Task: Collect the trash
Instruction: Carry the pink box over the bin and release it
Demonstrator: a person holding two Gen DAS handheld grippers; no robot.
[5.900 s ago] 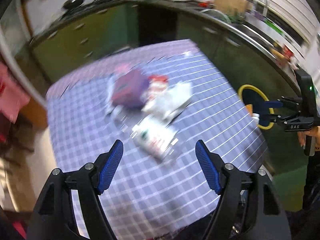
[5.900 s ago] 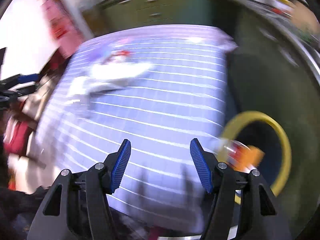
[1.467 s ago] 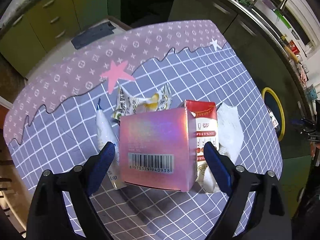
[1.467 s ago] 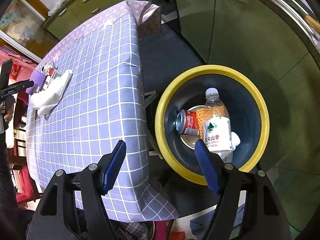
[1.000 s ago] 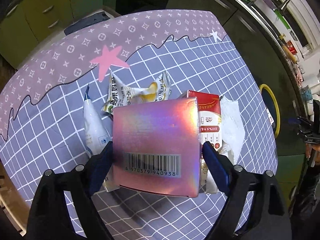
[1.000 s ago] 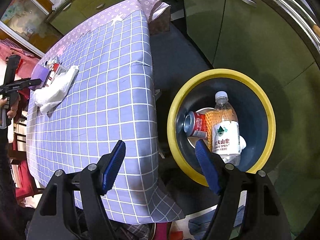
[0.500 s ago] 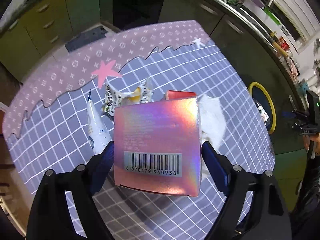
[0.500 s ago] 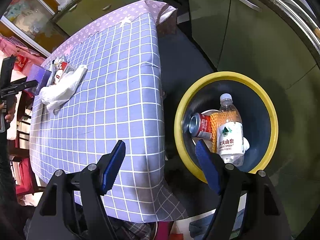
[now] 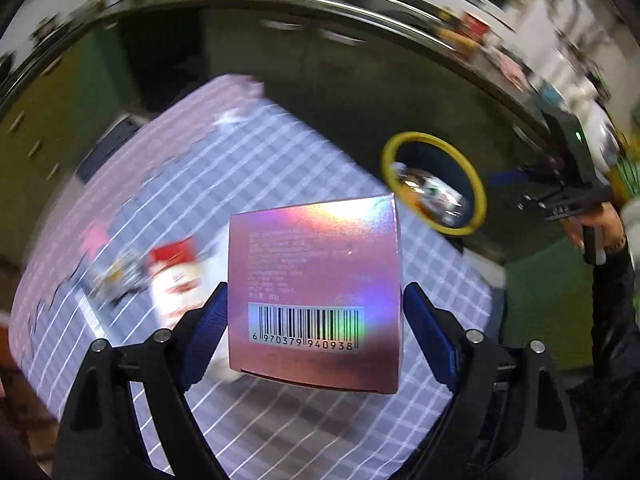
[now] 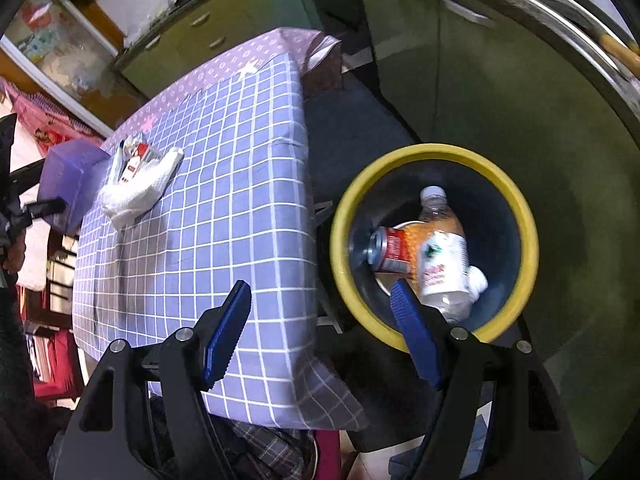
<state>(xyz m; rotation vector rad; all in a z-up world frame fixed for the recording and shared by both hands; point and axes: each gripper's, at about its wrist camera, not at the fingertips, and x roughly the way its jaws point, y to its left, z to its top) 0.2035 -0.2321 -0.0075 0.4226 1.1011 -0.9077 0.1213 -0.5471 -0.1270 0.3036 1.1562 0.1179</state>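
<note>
My left gripper (image 9: 316,320) is shut on a shiny pink box (image 9: 314,280) with a barcode and holds it in the air above the checked table (image 9: 280,412). The box also shows in the right wrist view (image 10: 70,178) at the far left. A yellow-rimmed bin (image 9: 476,184) stands on the floor beyond the table's edge. In the right wrist view the bin (image 10: 520,208) holds a plastic bottle (image 10: 444,264) and a red can (image 10: 390,250). My right gripper (image 10: 324,324) is open and empty above the table's corner beside the bin.
On the table lie a red-topped carton (image 9: 176,276), a crumpled wrapper (image 9: 120,276) and a white tissue (image 10: 140,190). Green cabinets (image 10: 440,60) and a counter run behind the bin. The right gripper shows in the left wrist view (image 9: 560,196).
My left gripper has lifted the pink box off the table and swung it right, toward the bin. My right gripper has stayed open and drifted a little.
</note>
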